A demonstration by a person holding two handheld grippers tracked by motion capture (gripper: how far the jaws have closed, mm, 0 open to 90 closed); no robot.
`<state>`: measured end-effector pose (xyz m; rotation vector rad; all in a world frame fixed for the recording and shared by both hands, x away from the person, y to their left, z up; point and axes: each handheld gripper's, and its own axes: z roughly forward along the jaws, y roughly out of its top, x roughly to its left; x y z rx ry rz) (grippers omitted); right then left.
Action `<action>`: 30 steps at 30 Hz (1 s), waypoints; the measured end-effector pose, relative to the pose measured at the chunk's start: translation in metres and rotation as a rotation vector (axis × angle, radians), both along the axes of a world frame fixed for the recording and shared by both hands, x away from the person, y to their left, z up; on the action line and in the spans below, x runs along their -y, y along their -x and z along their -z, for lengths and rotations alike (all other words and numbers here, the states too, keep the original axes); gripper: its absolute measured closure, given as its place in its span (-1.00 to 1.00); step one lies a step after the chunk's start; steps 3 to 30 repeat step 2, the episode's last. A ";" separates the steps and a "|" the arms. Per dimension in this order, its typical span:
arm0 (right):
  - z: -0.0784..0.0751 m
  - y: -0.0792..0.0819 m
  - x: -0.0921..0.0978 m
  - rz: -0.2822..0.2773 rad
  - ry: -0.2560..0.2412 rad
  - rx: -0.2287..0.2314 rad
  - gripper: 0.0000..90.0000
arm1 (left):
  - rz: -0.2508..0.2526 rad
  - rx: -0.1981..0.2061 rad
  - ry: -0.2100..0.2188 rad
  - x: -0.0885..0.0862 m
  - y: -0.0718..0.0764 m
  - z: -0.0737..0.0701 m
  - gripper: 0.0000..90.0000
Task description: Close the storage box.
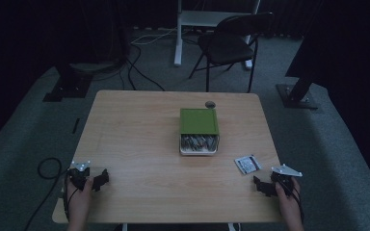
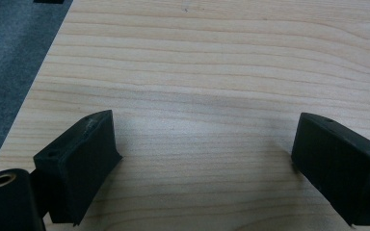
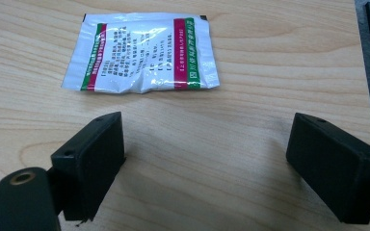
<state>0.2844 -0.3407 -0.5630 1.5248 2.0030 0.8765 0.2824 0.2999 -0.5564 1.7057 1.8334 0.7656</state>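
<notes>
A small white sachet [image 1: 247, 164] with red and green stripes and printed text lies flat on the wooden table [image 1: 139, 144] near its right front corner. In the right gripper view the sachet [image 3: 142, 53] lies just ahead of my right gripper [image 3: 207, 159], which is open with bare wood between its jaws. In the high view my right gripper [image 1: 265, 186] sits just below and right of the sachet. My left gripper [image 1: 100, 179] rests at the table's left front edge. Its jaws are open over bare wood [image 2: 207, 149].
A green box [image 1: 199, 130] sits at the table's middle, its lid slid back over a white tray of several packets. A small dark round object [image 1: 210, 104] lies behind it. A black folding chair [image 1: 231, 43] and cables stand on the floor beyond.
</notes>
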 end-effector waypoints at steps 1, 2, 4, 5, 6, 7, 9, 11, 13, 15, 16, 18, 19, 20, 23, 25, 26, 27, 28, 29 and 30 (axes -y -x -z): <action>0.000 0.000 0.000 0.000 0.000 0.000 -0.71 | 0.000 0.000 0.000 0.000 0.000 0.000 -0.79; 0.000 0.000 0.000 0.000 0.000 0.000 -0.71 | -0.001 -0.003 -0.002 0.000 0.000 0.000 -0.79; 0.000 0.000 0.000 0.000 0.000 0.000 -0.71 | -0.001 -0.003 -0.002 0.000 0.000 0.000 -0.79; 0.000 0.000 0.000 0.000 0.000 0.000 -0.71 | -0.001 -0.003 -0.002 0.000 0.000 0.000 -0.79; 0.000 0.000 0.000 0.000 0.000 0.000 -0.71 | -0.001 -0.003 -0.002 0.000 0.000 0.000 -0.79; 0.000 0.000 0.000 0.000 0.000 0.000 -0.71 | -0.001 -0.003 -0.002 0.000 0.000 0.000 -0.79; 0.000 0.000 0.000 0.000 0.000 0.000 -0.71 | -0.001 -0.003 -0.002 0.000 0.000 0.000 -0.79; 0.000 0.000 0.000 0.000 0.000 0.000 -0.71 | -0.001 -0.003 -0.002 0.000 0.000 0.000 -0.79; 0.000 0.000 0.000 0.000 0.000 0.000 -0.71 | -0.001 -0.003 -0.002 0.000 0.000 0.000 -0.79; 0.000 0.000 0.000 0.000 0.000 0.000 -0.71 | -0.001 -0.003 -0.002 0.000 0.000 0.000 -0.79; 0.000 0.000 0.000 0.000 0.000 0.000 -0.71 | -0.001 -0.003 -0.002 0.000 0.000 0.000 -0.79; 0.000 0.000 0.000 0.000 0.000 0.000 -0.71 | -0.001 -0.003 -0.002 0.000 0.000 0.000 -0.79; 0.000 0.000 0.000 0.000 0.000 0.000 -0.71 | -0.001 -0.003 -0.002 0.000 0.000 0.000 -0.79; 0.000 0.000 0.000 0.000 0.000 0.000 -0.71 | -0.001 -0.003 -0.002 0.000 0.000 0.000 -0.79; 0.000 0.000 0.000 0.000 0.000 0.000 -0.71 | -0.001 -0.003 -0.002 0.000 0.000 0.000 -0.79; 0.000 0.000 0.000 0.000 0.000 0.000 -0.71 | -0.001 -0.003 -0.002 0.000 0.000 0.000 -0.79; 0.000 0.000 0.000 0.000 0.000 0.000 -0.71 | -0.001 -0.003 -0.002 0.000 0.000 0.000 -0.79; 0.000 0.000 0.000 0.000 0.000 0.000 -0.71 | -0.001 -0.003 -0.002 0.000 0.000 0.000 -0.79; 0.000 0.000 0.000 0.000 0.000 0.000 -0.71 | -0.001 -0.003 -0.002 0.000 0.000 0.000 -0.79; 0.000 0.000 0.000 0.000 0.000 0.000 -0.71 | -0.001 -0.003 -0.002 0.000 0.000 0.000 -0.79; 0.000 0.000 0.000 0.000 0.000 0.000 -0.71 | -0.001 -0.003 -0.002 0.000 0.000 0.000 -0.79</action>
